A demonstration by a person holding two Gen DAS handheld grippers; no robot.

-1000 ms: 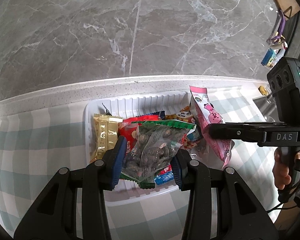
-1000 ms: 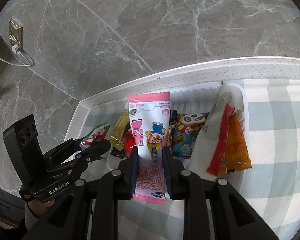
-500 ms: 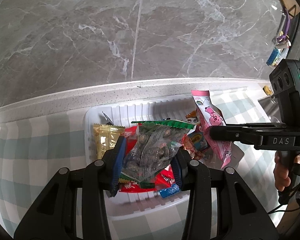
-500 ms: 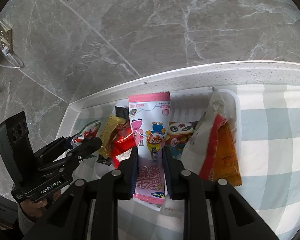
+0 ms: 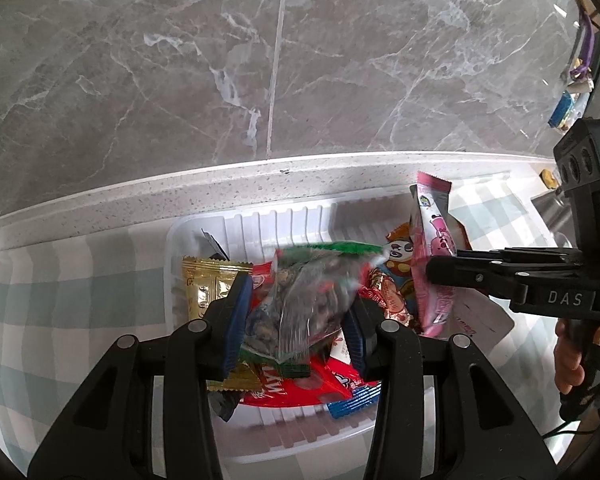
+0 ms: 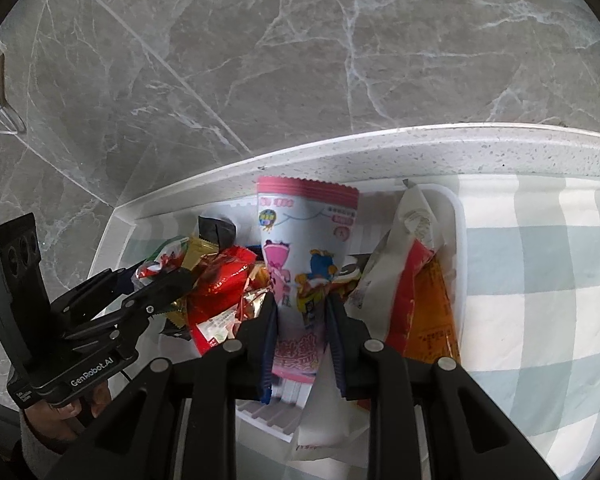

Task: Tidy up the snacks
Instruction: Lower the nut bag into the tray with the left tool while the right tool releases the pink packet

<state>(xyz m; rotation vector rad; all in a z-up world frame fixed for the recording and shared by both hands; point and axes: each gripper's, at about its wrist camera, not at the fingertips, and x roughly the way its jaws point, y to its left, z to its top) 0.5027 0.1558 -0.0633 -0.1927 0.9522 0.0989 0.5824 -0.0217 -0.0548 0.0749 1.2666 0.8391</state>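
A white ribbed tray [image 5: 172, 248] on a checked cloth holds several snack packets. My left gripper [image 5: 296, 320] is shut on a clear bag of dark snacks with a green top [image 5: 300, 300], low over the tray's middle. My right gripper [image 6: 302, 320] is shut on a tall pink-and-white cartoon packet [image 6: 304, 240], upright in the tray [image 6: 458, 216]. From the left wrist view the right gripper [image 5: 432, 276] shows side-on with the pink packet [image 5: 432, 232]. The left gripper [image 6: 160, 280] shows at the left of the right wrist view.
In the tray lie a gold packet [image 5: 208, 284], a red packet [image 5: 300, 392], a panda packet [image 5: 400, 252] and white, red and orange sachets [image 6: 432, 312] against the right wall. A speckled ledge and grey marble wall [image 5: 260, 60] stand just behind. A hand [image 5: 572, 360] grips the right handle.
Both grippers have come closer to the tray and lower, each still shut on its packet. The clear bag now hangs over the red packet, and the pink packet sits deeper among the snacks.
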